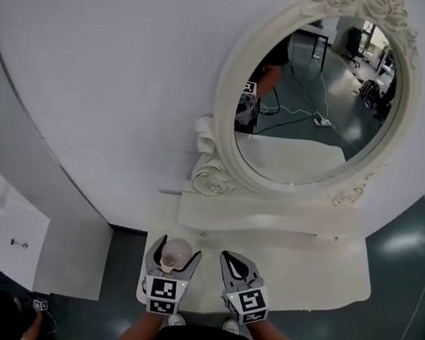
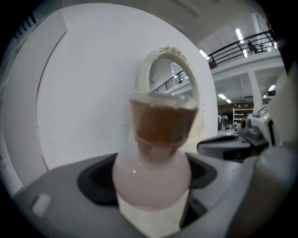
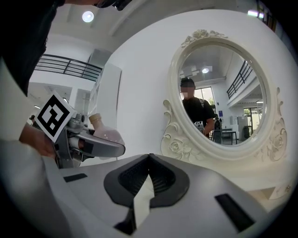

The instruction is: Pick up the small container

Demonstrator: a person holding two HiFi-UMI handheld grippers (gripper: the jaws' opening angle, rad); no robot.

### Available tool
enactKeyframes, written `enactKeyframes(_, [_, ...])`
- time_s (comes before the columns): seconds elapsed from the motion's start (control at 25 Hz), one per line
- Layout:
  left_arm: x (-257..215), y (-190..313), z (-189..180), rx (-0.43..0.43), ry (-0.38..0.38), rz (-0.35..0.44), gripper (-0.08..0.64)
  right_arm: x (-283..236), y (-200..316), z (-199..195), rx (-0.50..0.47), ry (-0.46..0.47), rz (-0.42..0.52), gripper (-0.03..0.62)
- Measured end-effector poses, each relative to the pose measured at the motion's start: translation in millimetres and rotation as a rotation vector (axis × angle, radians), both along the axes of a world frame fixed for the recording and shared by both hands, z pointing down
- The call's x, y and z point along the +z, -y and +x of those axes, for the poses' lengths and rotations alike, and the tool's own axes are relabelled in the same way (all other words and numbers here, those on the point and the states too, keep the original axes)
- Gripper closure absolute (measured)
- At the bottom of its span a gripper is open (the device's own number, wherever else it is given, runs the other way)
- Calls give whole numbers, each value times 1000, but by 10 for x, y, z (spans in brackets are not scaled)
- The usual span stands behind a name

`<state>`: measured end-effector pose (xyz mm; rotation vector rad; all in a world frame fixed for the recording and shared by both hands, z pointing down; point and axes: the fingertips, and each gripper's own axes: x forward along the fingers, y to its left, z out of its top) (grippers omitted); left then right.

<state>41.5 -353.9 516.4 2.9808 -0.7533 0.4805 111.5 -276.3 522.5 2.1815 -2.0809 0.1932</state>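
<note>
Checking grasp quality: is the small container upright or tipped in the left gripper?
Upright. The small container stands between the fingers of the left gripper, brown cap on top; the right gripper view agrees.

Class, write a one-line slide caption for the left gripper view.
The left gripper clamps the small container, pink body and brown cap, before an ornate mirror.

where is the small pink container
In the head view the small container is clamped in the left gripper at the near left corner of the table, below the oval mirror and left of the right gripper.
</note>
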Motion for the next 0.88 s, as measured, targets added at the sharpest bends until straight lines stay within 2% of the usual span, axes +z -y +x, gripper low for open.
enactKeyframes(0.48, [-392, 171, -61, -24, -122, 38, 150, -559, 245, 103, -7, -99, 114, 586])
enactKeyframes(0.88, [-373, 175, -82, -9, -121, 32, 150, -617, 306, 87, 23, -106, 116, 586])
